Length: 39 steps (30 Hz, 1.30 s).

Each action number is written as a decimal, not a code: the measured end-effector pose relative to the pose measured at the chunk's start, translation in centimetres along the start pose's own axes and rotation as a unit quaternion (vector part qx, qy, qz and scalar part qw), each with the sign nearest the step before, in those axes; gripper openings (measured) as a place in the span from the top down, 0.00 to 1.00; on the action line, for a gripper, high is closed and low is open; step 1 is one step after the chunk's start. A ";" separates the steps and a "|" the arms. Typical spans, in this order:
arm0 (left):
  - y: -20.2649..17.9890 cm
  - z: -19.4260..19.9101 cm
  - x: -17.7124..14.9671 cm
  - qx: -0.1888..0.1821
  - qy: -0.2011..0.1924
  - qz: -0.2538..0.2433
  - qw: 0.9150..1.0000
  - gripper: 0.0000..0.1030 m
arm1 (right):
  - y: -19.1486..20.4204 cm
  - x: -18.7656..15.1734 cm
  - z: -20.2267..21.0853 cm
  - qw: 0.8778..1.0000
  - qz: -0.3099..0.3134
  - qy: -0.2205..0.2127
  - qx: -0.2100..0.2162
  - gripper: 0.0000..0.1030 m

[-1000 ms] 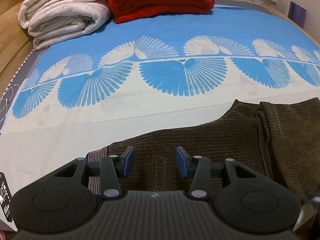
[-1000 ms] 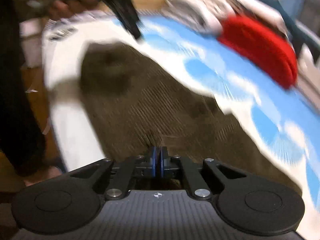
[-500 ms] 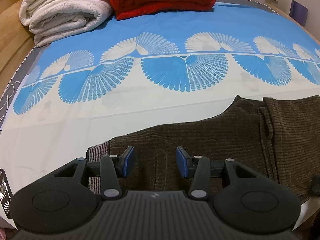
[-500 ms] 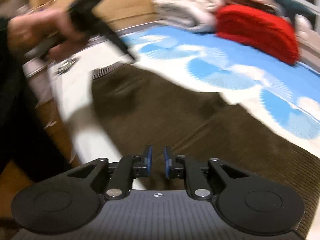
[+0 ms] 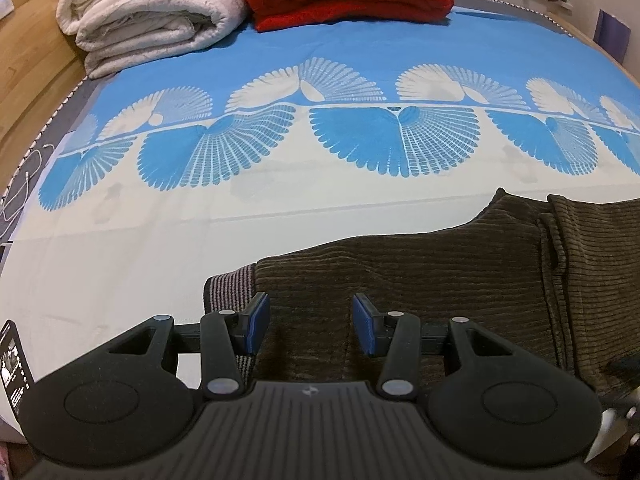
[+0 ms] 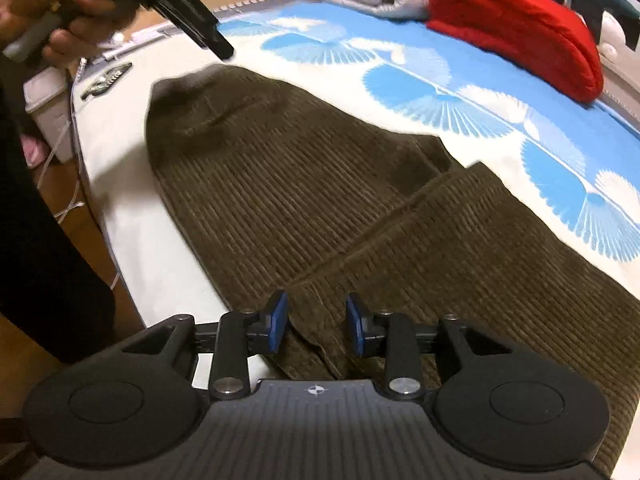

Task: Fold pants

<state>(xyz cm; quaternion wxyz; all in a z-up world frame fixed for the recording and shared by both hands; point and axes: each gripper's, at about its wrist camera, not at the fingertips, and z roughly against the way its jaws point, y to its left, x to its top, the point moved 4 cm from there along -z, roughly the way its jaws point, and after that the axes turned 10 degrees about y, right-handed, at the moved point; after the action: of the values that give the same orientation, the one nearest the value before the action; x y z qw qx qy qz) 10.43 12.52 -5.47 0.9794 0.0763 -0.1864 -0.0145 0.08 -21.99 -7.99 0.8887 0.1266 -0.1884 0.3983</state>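
Since the earlier frame the right gripper point(image 6: 315, 322) has been parting its blue pads, from pressed together to a clear gap over a fold edge of the brown corduroy pants point(image 6: 304, 200), gripping nothing. Those pants lie flat on the blue-and-white bedsheet point(image 5: 280, 208); the left gripper point(image 5: 311, 324) hovers half-open above their striped waistband point(image 5: 228, 292), empty
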 end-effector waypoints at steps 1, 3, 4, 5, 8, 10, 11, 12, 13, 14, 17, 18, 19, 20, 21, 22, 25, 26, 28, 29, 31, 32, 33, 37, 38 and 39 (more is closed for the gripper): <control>0.1 0.0 0.0 0.000 0.000 0.000 1.000 0.51 | 0.4 -0.3 -0.6 1.000 0.009 0.021 0.013 0.63; 0.3 0.0 -0.1 0.000 0.000 0.001 1.000 0.51 | 1.6 -0.9 -1.2 0.998 0.040 0.039 0.021 0.46; 0.4 0.1 -0.2 0.000 0.001 0.003 1.000 0.51 | 2.4 -1.1 -1.3 0.997 0.064 0.041 0.017 0.42; 0.6 0.1 -0.2 0.000 0.000 0.005 1.000 0.51 | 2.9 -1.2 -1.2 0.996 0.077 0.044 0.015 0.40; 0.8 0.3 -0.4 -0.003 -0.002 0.011 1.000 0.51 | 3.1 -1.2 -0.8 0.996 0.080 0.044 0.017 0.40; 1.0 0.5 -0.6 -0.003 -0.002 0.011 1.000 0.51 | 2.5 -0.8 -0.1 0.997 0.064 0.037 0.020 0.47; 1.0 0.6 -0.8 -0.002 -0.003 0.011 1.000 0.51 | 2.2 -0.5 0.6 0.998 0.053 0.030 0.021 0.48; 1.0 0.7 -0.9 -0.001 -0.003 0.011 1.000 0.51 | 1.8 -0.1 1.5 0.999 0.041 0.017 0.020 0.48; 1.0 0.8 -1.1 -0.001 -0.004 0.012 1.000 0.51 | 1.3 0.3 2.4 0.999 0.032 0.002 0.016 0.48; 1.0 1.0 -1.3 -0.003 -0.005 0.012 1.000 0.51 | 0.8 0.8 3.7 1.000 0.024 -0.018 0.009 0.48; 0.7 1.6 -1.9 -0.017 -0.012 0.015 1.000 0.51 | -1.2 2.6 8.2 0.996 -0.007 -0.086 -0.025 0.48; 0.6 2.0 -2.1 -0.021 -0.019 0.014 0.999 0.51 | -2.1 3.2 9.7 0.993 -0.026 -0.112 -0.040 0.45; 0.4 2.4 -2.3 -0.025 -0.027 0.014 0.999 0.51 | -3.2 3.7 11.6 0.988 -0.049 -0.139 -0.054 0.44; 0.2 3.0 -2.5 -0.032 -0.039 0.015 0.999 0.51 | -4.3 4.0 13.5 0.981 -0.074 -0.166 -0.065 0.43; 0.0 3.6 -2.7 -0.040 -0.051 0.016 0.998 0.51 | -5.4 4.1 15.2 0.974 -0.096 -0.190 -0.076 0.39; -0.2 4.0 -2.8 -0.047 -0.061 0.019 0.997 0.51 | -6.5 4.0 17.0 0.965 -0.120 -0.215 -0.090 0.36; -0.6 5.8 -3.5 -0.089 -0.080 0.040 0.992 0.50 | -9.0 2.8 20.0 0.940 -0.175 -0.258 -0.135 0.30; -0.8 6.2 -3.8 -0.102 -0.081 0.045 0.990 0.49 | -9.7 2.0 20.3 0.933 -0.190 -0.266 -0.152 0.29; -0.9 6.6 -4.6 -0.127 -0.076 0.053 0.988 0.47 | -11.0 0.1 19.7 0.924 -0.224 -0.258 -0.173 0.27; -0.8 6.5 -4.9 -0.134 -0.072 0.058 0.987 0.48 | -11.7 -0.8 18.7 0.924 -0.243 -0.237 -0.176 0.28; -0.2 6.1 -5.6 -0.145 -0.062 0.067 0.985 0.48 | -13.0 -2.2 15.8 0.927 -0.283 -0.154 -0.193 0.33; 0.2 5.6 -6.0 -0.150 -0.055 0.075 0.984 0.48 | -13.6 -2.7 14.9 0.924 -0.297 -0.132 -0.202 0.33; 0.8 5.0 -6.5 -0.156 -0.050 0.087 0.983 0.48 | -13.9 -3.1 14.0 0.923 -0.306 -0.118 -0.202 0.33; 3.9 1.9 -7.6 -0.166 -0.002 0.150 0.975 0.47 | -15.2 -4.9 10.8 0.922 -0.333 -0.070 -0.183 0.34; 4.7 1.0 -8.0 -0.168 0.009 0.172 0.971 0.47 | -15.4 -5.2 10.1 0.921 -0.338 -0.066 -0.181 0.34; 5.2 0.1 -8.3 -0.167 0.022 0.189 0.967 0.46 | -15.6 -5.5 9.5 0.921 -0.342 -0.064 -0.175 0.34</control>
<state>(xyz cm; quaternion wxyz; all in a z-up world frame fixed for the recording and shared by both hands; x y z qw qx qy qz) 2.69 18.17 -7.61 0.9670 -0.1249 -0.1709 0.1420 6.28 -39.36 -3.03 0.9650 0.0513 -0.2563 0.0219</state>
